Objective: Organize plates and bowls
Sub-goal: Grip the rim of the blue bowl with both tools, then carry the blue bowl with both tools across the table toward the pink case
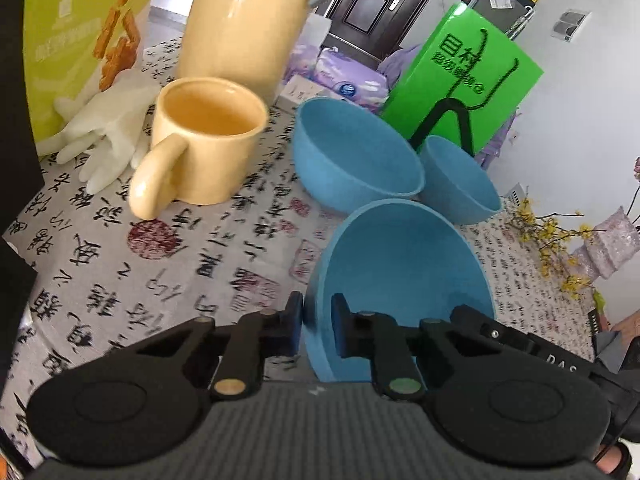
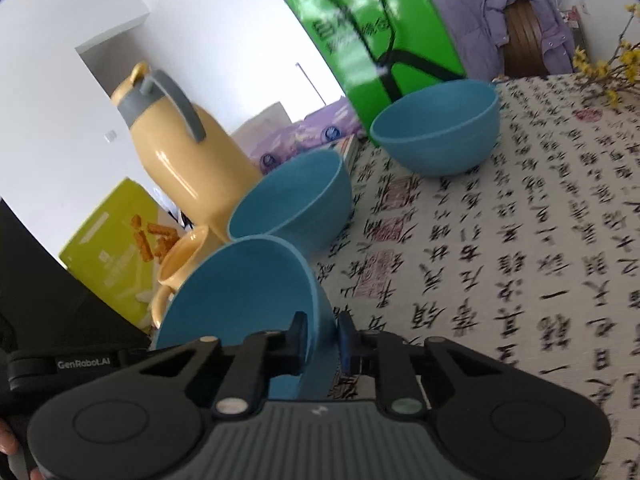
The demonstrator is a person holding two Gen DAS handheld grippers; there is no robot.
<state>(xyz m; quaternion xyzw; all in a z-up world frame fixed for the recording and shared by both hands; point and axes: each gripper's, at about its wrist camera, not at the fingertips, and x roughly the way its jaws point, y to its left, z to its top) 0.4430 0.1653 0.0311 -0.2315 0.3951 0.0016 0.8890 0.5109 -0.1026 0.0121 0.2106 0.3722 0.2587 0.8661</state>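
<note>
Three blue bowls stand on a calligraphy-print tablecloth (image 1: 160, 264). The nearest blue bowl (image 1: 400, 264) (image 2: 240, 288) is tilted, and both grippers hold it. My left gripper (image 1: 318, 312) is shut on its left rim, one pad inside and one outside. My right gripper (image 2: 322, 328) is shut on the opposite rim in the same way; its black body (image 1: 520, 340) shows at the bowl's right in the left wrist view. A second bowl (image 1: 352, 148) (image 2: 296, 196) sits just behind. The third bowl (image 1: 460, 180) (image 2: 436, 132) stands further back by a green bag.
A yellow mug (image 1: 208, 140) and a tall yellow jug (image 1: 248, 20) stand left of the bowls. A white glove (image 1: 104, 136) lies beside a snack box (image 1: 80, 40). The green bag (image 1: 464, 76), a purple tissue pack (image 1: 348, 76) and yellow flowers (image 1: 552, 240) line the far side.
</note>
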